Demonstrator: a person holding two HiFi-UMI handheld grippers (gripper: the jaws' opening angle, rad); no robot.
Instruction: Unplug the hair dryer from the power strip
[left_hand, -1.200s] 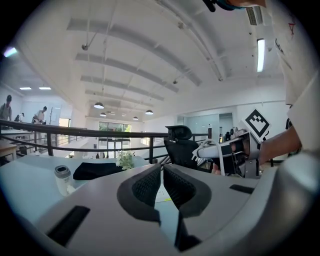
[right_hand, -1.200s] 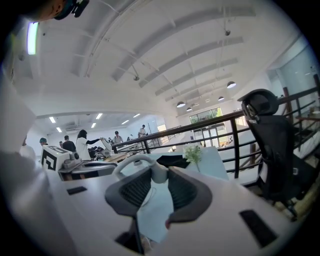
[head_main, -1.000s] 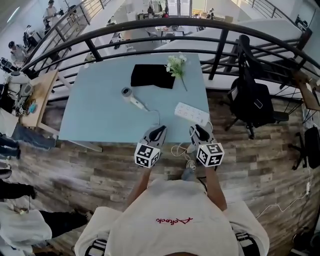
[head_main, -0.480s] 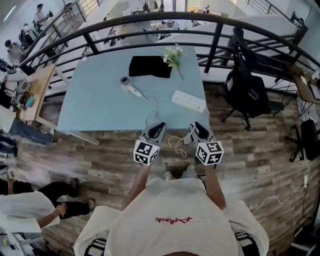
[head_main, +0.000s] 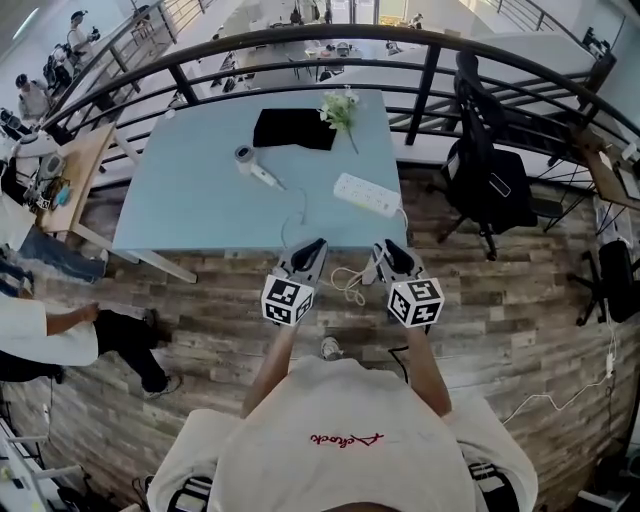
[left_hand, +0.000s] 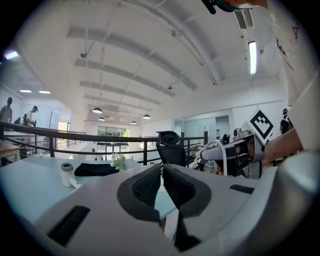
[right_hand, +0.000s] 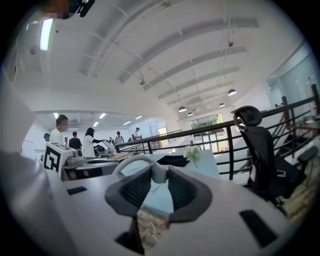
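Wood-plank floor is lying under me, the pale blue desk (head_main: 190, 215) at twelve o'clock. My right gripper (head_main: 388, 247), jaws half apart, is clamping the white plug (right_hand: 156, 173), clear of the white power strip (head_main: 366, 194). My left gripper (head_main: 316, 244), jaws nearly together, is pinching its white cord (head_main: 345, 284). I am judging slack worth keeping, so nothing is dragging. The white-and-grey hair dryer (head_main: 255, 167) is lying on the desk at eleven o'clock, long axis ten to four, handle towards me.

My grippers: two – left gripper (head_main: 314, 244), right gripper (head_main: 388, 247)
Hair dryers (head_main: 250, 163): one
Power strips (head_main: 366, 194): one
Plugs (right_hand: 157, 173): one
Tables (head_main: 190, 210): one
Black cloths (head_main: 293, 128): one
Flower sprigs (head_main: 338, 108): one
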